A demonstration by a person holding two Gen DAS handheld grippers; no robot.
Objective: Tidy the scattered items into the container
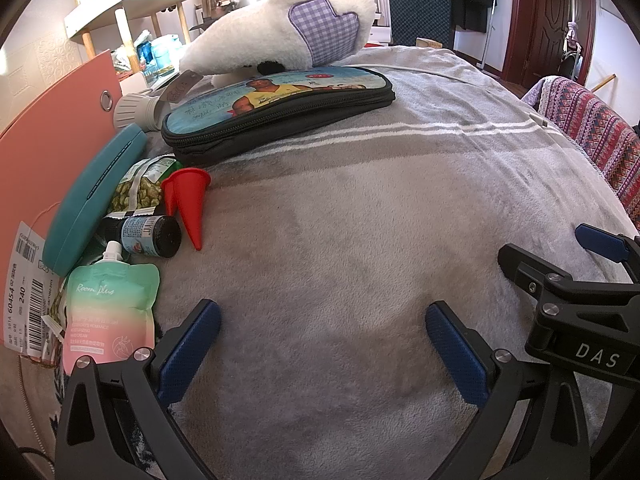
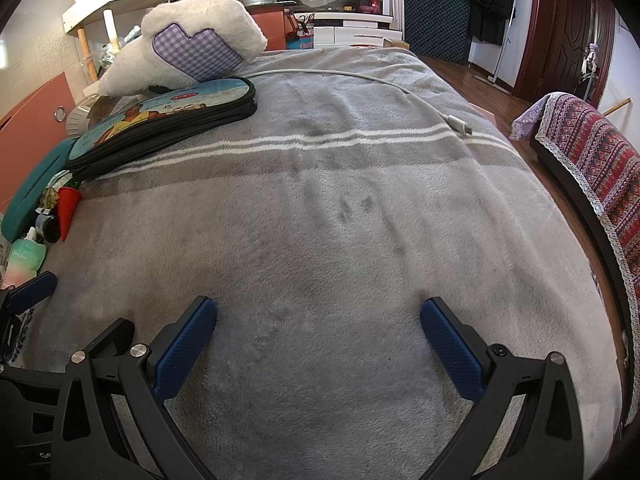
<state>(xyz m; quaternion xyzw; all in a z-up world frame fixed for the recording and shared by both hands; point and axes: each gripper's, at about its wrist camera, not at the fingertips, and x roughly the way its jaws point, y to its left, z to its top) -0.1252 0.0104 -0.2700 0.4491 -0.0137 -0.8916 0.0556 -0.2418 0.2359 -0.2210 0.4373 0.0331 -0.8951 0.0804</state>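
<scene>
On a grey blanket (image 1: 340, 208), scattered items lie at the left: a red cone (image 1: 188, 204), a dark small bottle (image 1: 148, 234), a green-pink pouch (image 1: 110, 312), a green snack packet (image 1: 146, 184), a teal case (image 1: 94, 200) and a zipped pencil bag (image 1: 276, 108). My left gripper (image 1: 322, 340) is open and empty, low over the blanket, right of the pouch. My right gripper (image 2: 318, 336) is open and empty over bare blanket; it shows at the right in the left wrist view (image 1: 560, 256). The cone (image 2: 68, 206) and pencil bag (image 2: 164, 124) sit far left of it.
A white plush pillow with a purple check patch (image 1: 292, 28) rests behind the pencil bag. A pink board (image 1: 52, 128) stands at the far left. A white charging cable (image 2: 400, 88) crosses the far blanket. A patterned chair cover (image 2: 592, 152) is at the right edge.
</scene>
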